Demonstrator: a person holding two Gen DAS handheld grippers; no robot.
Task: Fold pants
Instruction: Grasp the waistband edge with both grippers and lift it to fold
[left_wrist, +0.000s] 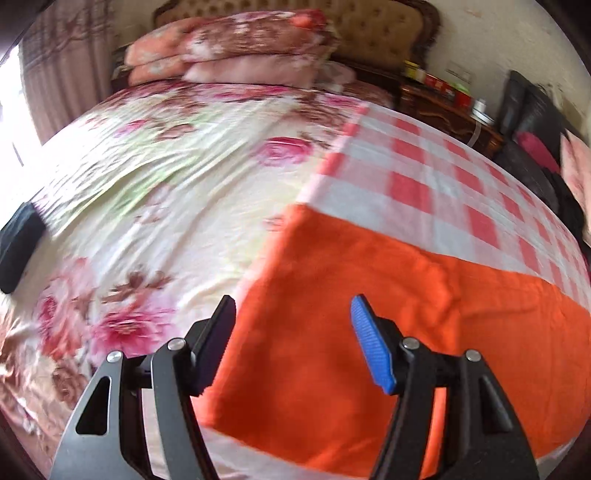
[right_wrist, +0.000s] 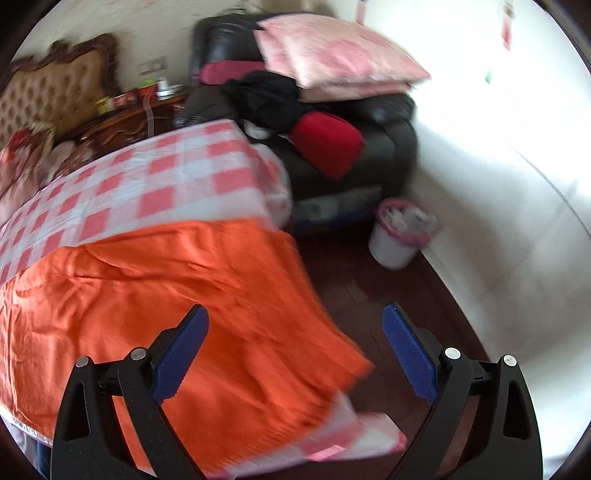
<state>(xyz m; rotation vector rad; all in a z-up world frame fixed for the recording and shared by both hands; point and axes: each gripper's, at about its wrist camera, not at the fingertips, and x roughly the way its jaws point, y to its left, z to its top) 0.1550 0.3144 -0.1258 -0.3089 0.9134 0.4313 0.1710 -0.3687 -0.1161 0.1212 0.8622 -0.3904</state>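
Note:
An orange cloth lies spread flat on the bed over a pink checked sheet; it also shows in the right wrist view, draping over the bed's corner. I cannot tell whether it is the pants. A dark garment lies at the bed's far left edge. My left gripper is open and empty above the orange cloth's left edge. My right gripper is open and empty above the cloth's right edge at the bed corner. Both views are motion-blurred.
A floral bedspread covers the bed's left side, with folded quilts at the headboard. A black armchair piled with pillows and clothes stands by the bed. A white bin sits on the dark floor. A nightstand holds small items.

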